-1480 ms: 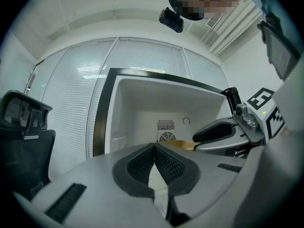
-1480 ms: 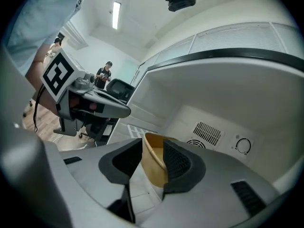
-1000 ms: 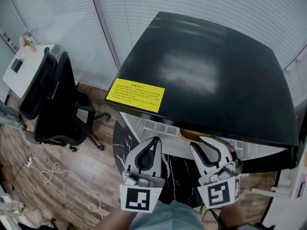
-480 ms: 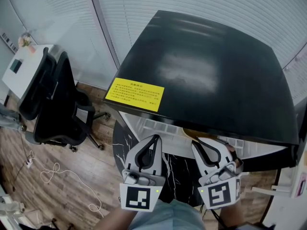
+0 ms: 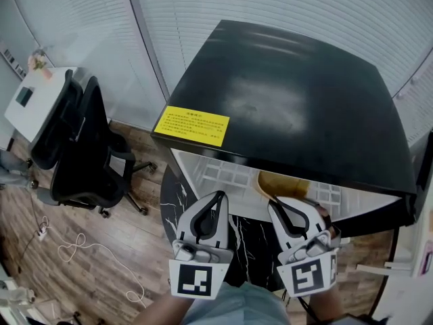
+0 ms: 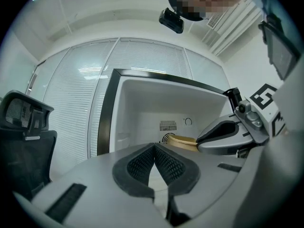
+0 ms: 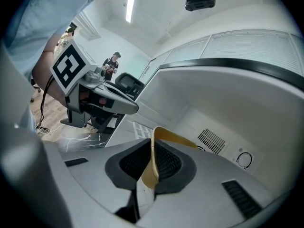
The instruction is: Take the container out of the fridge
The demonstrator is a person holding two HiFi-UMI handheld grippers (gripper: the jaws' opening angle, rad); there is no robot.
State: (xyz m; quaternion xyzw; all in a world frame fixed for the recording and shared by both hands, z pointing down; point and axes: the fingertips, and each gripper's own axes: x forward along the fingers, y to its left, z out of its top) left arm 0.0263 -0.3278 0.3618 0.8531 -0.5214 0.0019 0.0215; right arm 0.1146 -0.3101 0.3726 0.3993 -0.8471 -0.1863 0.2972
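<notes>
Right gripper view: right hand-held gripper (image 7: 152,148), jaws just closed further, clamps the yellow container (image 7: 149,175).

Left gripper (image 5: 218,197) level, jaws together; right gripper (image 5: 276,203) tipped down, jaws having just closed onto the container (image 5: 284,181).

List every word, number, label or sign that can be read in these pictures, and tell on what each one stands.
Yellow label on the black fridge top: lines of dark print, too small to read.
Cubes on the left gripper and the right gripper: black-and-white square markers, patterns only, no letters.
Fridge back wall: a round dial mark, no legible figures.
Container: no print visible.
Nothing can be quoted.
</notes>
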